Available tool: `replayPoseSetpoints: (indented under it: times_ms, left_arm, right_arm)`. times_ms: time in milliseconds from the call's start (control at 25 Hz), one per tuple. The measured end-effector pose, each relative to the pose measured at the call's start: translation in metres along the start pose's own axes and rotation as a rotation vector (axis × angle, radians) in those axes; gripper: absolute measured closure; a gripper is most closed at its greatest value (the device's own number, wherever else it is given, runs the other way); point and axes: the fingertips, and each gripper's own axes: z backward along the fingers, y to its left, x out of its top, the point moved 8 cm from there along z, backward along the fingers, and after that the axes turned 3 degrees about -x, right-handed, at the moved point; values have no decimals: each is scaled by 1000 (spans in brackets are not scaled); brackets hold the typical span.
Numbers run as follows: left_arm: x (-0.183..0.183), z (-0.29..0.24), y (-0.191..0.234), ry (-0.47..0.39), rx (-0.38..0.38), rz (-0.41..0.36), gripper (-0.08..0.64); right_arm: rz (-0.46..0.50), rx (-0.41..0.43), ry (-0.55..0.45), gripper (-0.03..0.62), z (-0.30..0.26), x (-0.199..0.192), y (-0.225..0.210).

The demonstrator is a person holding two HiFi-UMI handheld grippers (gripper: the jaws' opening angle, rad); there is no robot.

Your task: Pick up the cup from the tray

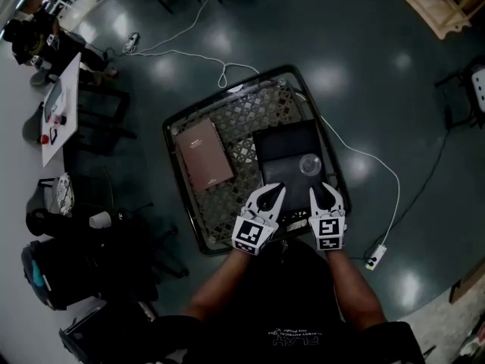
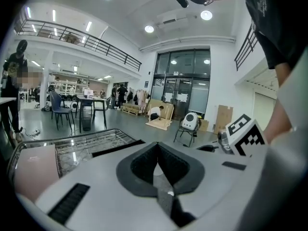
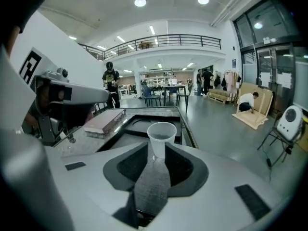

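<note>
A clear plastic cup (image 1: 309,164) stands upright on a black tray (image 1: 282,141) on the right half of a dark lattice-top table (image 1: 227,116). In the right gripper view the cup (image 3: 161,138) is straight ahead of the jaws, a short way beyond the tips. My right gripper (image 1: 326,190) hovers at the table's near edge just below the cup, its jaws a narrow slit apart with nothing between them. Beside it, left of the tray's near corner, my left gripper (image 1: 273,191) has its jaws shut and empty. The jaws of the left gripper (image 2: 155,170) point across the table.
A brown book (image 1: 204,155) lies on the table left of the tray. A white cable runs round the table to a power strip (image 1: 373,262) on the floor. Chairs and a white desk (image 1: 61,108) stand at the left, a wooden frame (image 1: 436,2) top right.
</note>
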Motion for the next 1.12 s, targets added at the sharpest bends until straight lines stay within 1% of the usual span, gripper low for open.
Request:
replayPoseSetpoints:
  times_ms: [40, 160, 360, 480, 680, 920, 1120]
  left_arm:
    - [-2, -1, 1, 4, -3, 7, 552]
    - [-6, -3, 6, 11, -5, 16, 552]
    - [-6, -3, 16, 14, 1, 28, 552]
    - [-7, -3, 26, 18, 5, 35, 552]
    - [-6, -7, 36, 31, -10, 29, 551]
    - [-6, -13, 43, 25, -5, 43, 551]
    - [-7, -11, 44, 25, 4, 52, 551]
  right_arm:
    - [-9, 5, 13, 478, -4, -2, -1]
    - [-29, 20, 37, 384, -15, -5, -1]
    - [-24, 10, 61, 313, -33, -3, -3]
    - [-16, 18, 76, 288, -49, -1, -5]
    - [-7, 39, 101, 255, -72, -1, -11]
    - [53, 11, 99, 252, -93, 4, -14]
    - [68, 31, 113, 253, -97, 4, -13]
